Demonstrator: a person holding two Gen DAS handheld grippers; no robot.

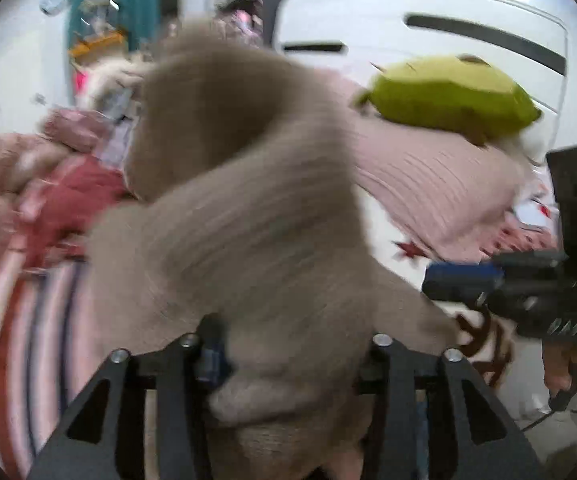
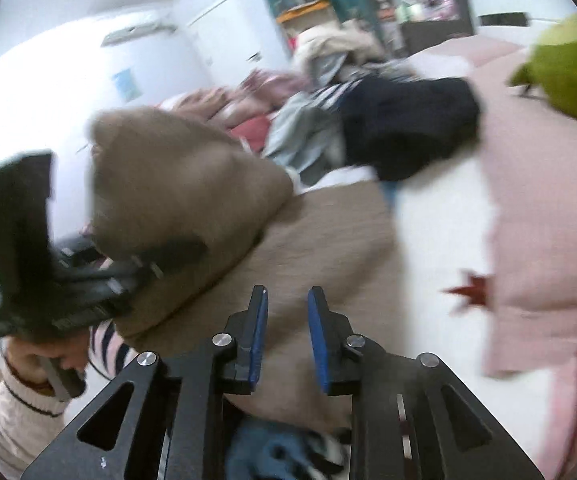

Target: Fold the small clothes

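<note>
A taupe knit garment (image 1: 248,208) fills the left wrist view, blurred by motion, bunched up and draped over my left gripper (image 1: 284,356), which is shut on it. In the right wrist view the same garment (image 2: 320,240) lies partly on the bed, one end lifted by the left gripper (image 2: 136,268) at the left. My right gripper (image 2: 286,340) is open and empty, its blue pads (image 2: 258,340) just above the garment's near part. It also shows at the right of the left wrist view (image 1: 460,284).
A white bed sheet with red stars (image 2: 440,248), a pink pillow (image 1: 428,192) and a green plush cushion (image 1: 448,96) lie to the right. A pile of clothes (image 2: 328,92), including a dark item (image 2: 408,124), sits further back. A striped blanket (image 1: 16,320) lies on the left.
</note>
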